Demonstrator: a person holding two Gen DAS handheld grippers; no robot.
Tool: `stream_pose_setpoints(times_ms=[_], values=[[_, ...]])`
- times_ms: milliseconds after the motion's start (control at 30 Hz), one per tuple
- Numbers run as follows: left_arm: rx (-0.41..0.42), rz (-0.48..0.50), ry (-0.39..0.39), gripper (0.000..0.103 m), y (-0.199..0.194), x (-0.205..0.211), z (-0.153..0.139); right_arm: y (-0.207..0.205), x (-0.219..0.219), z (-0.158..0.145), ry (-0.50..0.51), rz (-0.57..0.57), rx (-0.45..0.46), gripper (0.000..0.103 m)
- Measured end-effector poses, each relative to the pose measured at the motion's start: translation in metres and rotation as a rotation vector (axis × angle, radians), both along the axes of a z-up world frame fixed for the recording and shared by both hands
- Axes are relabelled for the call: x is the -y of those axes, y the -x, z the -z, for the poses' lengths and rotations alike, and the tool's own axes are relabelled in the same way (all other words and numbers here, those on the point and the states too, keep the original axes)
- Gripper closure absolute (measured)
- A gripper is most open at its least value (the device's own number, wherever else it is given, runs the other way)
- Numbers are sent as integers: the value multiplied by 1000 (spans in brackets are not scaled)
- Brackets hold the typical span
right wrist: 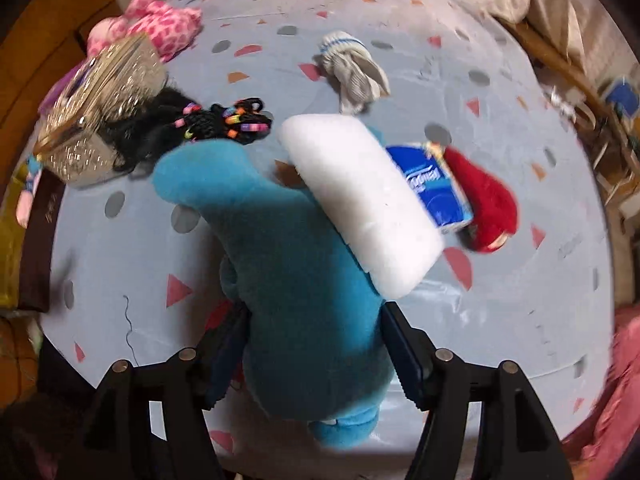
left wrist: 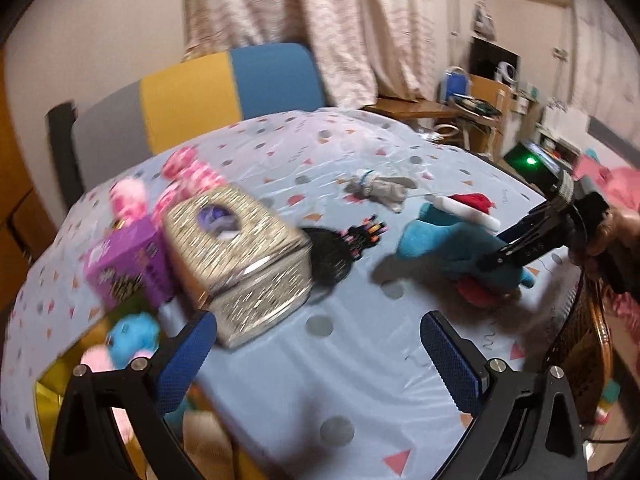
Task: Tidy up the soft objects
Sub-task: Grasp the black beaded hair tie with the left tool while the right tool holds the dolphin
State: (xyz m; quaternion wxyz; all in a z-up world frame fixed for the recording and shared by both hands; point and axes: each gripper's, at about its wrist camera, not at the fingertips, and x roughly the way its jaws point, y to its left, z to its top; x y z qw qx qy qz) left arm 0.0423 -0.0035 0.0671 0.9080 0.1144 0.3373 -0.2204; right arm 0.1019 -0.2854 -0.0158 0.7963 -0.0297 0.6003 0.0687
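Note:
A teal plush toy (right wrist: 296,280) with a white-brimmed red Santa hat (right wrist: 488,200) lies on the round table (right wrist: 520,300). My right gripper (right wrist: 312,360) is shut on the plush's body; it also shows in the left wrist view (left wrist: 504,258), clamped on the plush (left wrist: 444,240). My left gripper (left wrist: 316,360) is open and empty above the table's near side. A grey sock (left wrist: 380,190) lies farther back, and it shows in the right wrist view (right wrist: 352,72) too. A pink spotted plush (left wrist: 188,180) sits at the far left.
A silver glittery tissue box (left wrist: 240,260), a purple box (left wrist: 128,268) and a black hair piece with coloured ties (left wrist: 344,248) stand left of centre. A gold box with small plush toys (left wrist: 120,344) sits at the left edge. A blue tissue pack (right wrist: 432,184) lies by the hat. A chair stands behind.

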Motion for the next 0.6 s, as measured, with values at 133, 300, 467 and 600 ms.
stream_pose_setpoints(times_ms=[133, 300, 467, 600], values=[[16, 85, -54, 1, -18, 30, -6, -3, 12, -3, -66, 45, 11, 33], [16, 167, -127, 2, -46, 66, -8, -3, 11, -1, -67, 44, 1, 33], [-23, 241, -246, 19, -87, 103, 3, -2, 13, -2, -93, 56, 10, 33], [-84, 260, -332, 27, -123, 124, 19, -3, 15, -2, -126, 60, 22, 34]])
